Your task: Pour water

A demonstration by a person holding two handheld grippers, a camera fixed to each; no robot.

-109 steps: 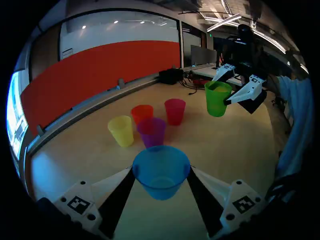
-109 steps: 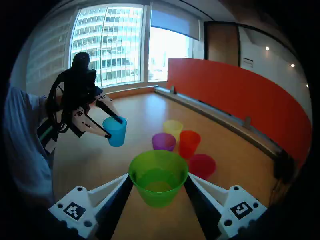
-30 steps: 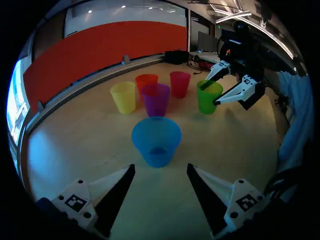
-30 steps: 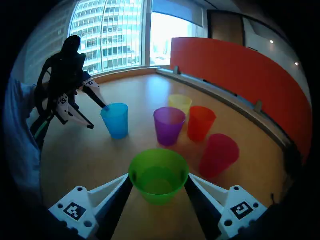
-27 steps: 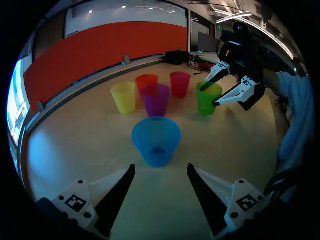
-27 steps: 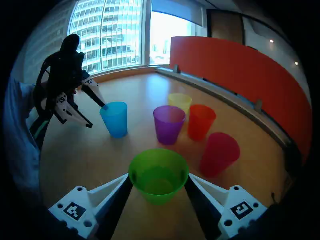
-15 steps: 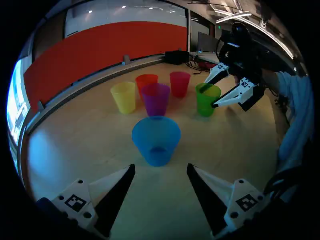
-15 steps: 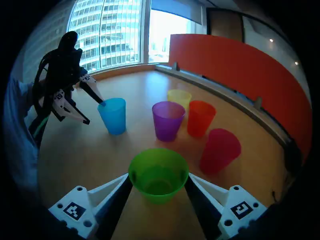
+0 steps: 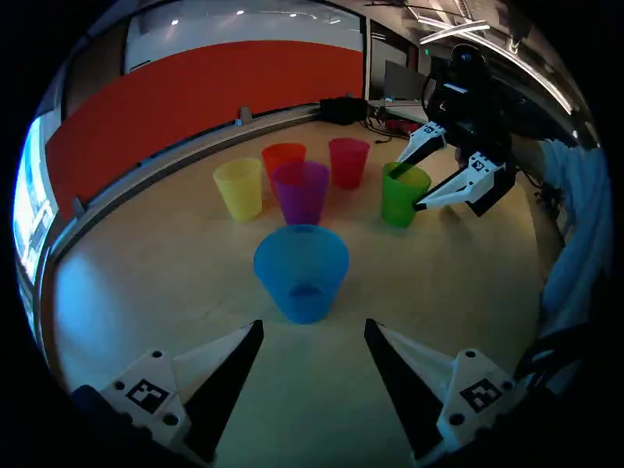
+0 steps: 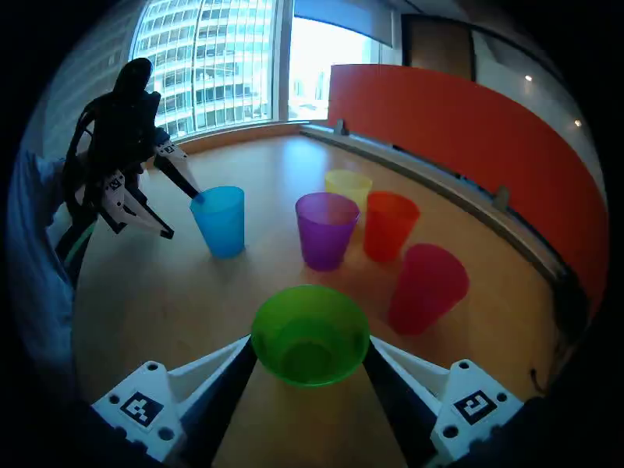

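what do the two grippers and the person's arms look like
Both the left gripper and right gripper have white, tapering fingers with black inner faces and a black-and-white square marker on each. Black bodies trail looped black cables. The person wears light blue sleeves.

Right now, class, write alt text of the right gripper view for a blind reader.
A green cup sits between the fingers of a hand-held gripper on a wooden surface. Beyond stand a purple cup, yellow cup, orange cup and red cup; at left, a second hand-held gripper is open beside a blue cup.
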